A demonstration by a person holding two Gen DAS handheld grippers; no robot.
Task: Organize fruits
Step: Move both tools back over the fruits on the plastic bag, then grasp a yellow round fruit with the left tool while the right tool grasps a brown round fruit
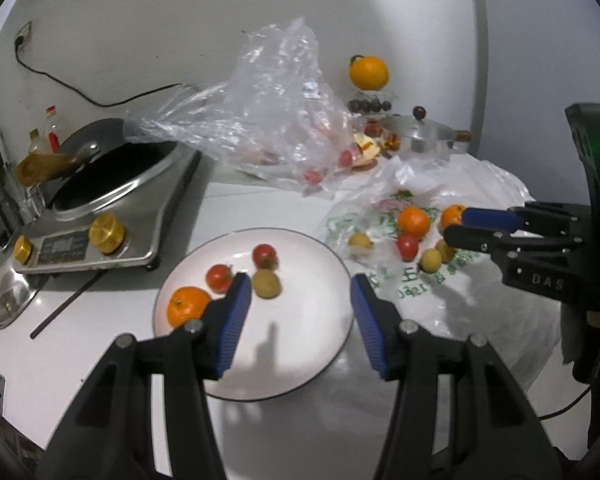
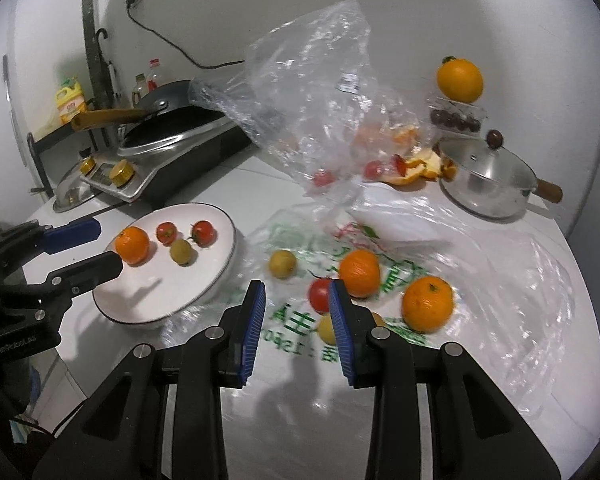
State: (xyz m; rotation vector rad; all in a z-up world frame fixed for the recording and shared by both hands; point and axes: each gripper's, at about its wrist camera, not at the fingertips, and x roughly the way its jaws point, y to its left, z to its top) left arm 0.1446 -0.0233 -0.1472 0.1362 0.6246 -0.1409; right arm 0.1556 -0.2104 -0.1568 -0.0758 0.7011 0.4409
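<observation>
A white plate (image 1: 300, 340) (image 2: 204, 280) holds an orange (image 1: 186, 306) (image 2: 131, 245), two tomatoes (image 1: 219, 278) (image 2: 203, 233) and a small yellow-green fruit (image 1: 266, 284) (image 2: 181, 252). My left gripper (image 1: 300, 312) (image 2: 96, 246) is open and empty above the plate. On a printed plastic bag (image 2: 300, 320) (image 1: 416, 276) lie two oranges (image 2: 359, 273) (image 2: 427, 304), a tomato (image 2: 320, 295) (image 1: 407, 247) and small yellow fruits (image 2: 283, 264). My right gripper (image 2: 297, 312) (image 1: 458, 226) is open and empty above the bag, just left of the tomato.
An induction cooker with a wok (image 1: 112, 184) (image 2: 168, 140) stands at the left. A clear crumpled bag (image 1: 260, 120) (image 2: 312, 112) with tomatoes lies behind. A lidded steel pot (image 2: 488, 184) (image 1: 424, 134), orange peels (image 2: 420, 168) and a large orange on a box (image 2: 460, 80) (image 1: 369, 73) stand at the back right.
</observation>
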